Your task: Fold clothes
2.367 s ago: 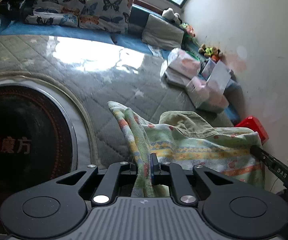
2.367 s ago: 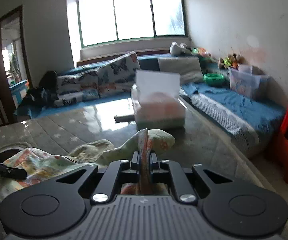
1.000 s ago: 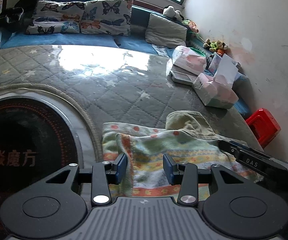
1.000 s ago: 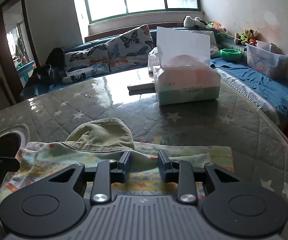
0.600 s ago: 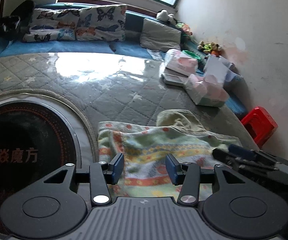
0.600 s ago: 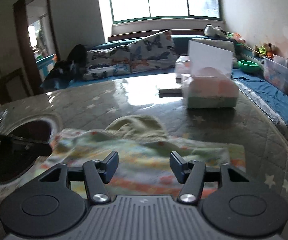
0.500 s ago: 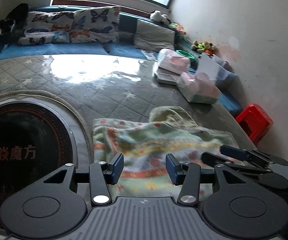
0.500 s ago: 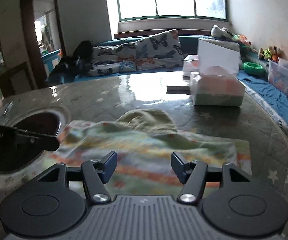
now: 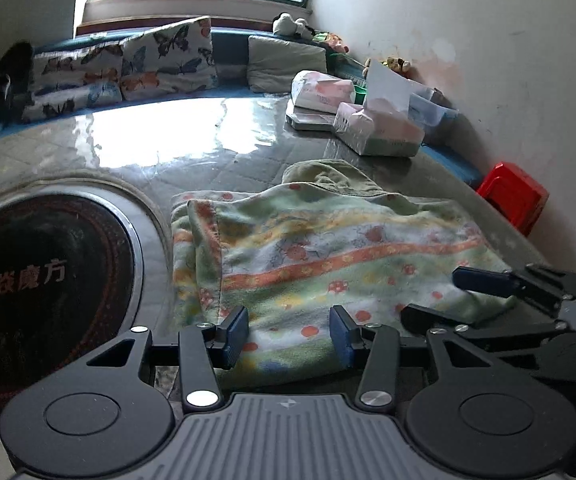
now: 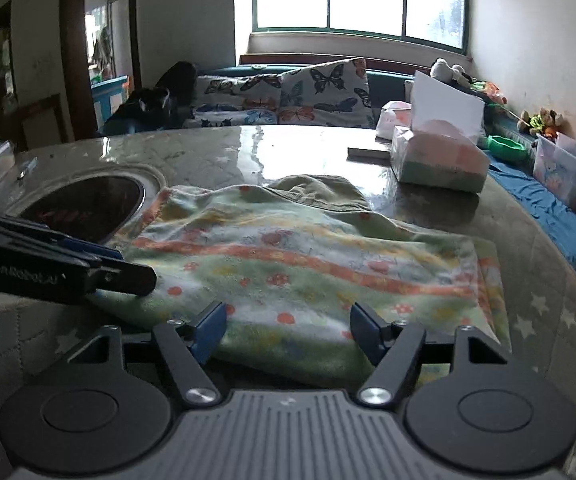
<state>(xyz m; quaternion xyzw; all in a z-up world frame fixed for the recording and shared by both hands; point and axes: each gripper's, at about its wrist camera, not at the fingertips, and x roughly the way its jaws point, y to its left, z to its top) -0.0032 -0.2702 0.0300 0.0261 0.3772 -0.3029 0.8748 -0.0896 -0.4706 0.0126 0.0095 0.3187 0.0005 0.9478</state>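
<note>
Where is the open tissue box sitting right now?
In the right wrist view the tissue box stands on the quilted table, upper right, beyond the patterned towel and beside a flat book.

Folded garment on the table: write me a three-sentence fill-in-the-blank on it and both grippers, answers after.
1. The fingers of the left gripper and the right gripper are both ____.
2. The striped garment lies ____ on the quilted table, held by neither gripper.
3. Under its far edge shows a plain ____ cloth.

Missing words: open; folded; green
</note>
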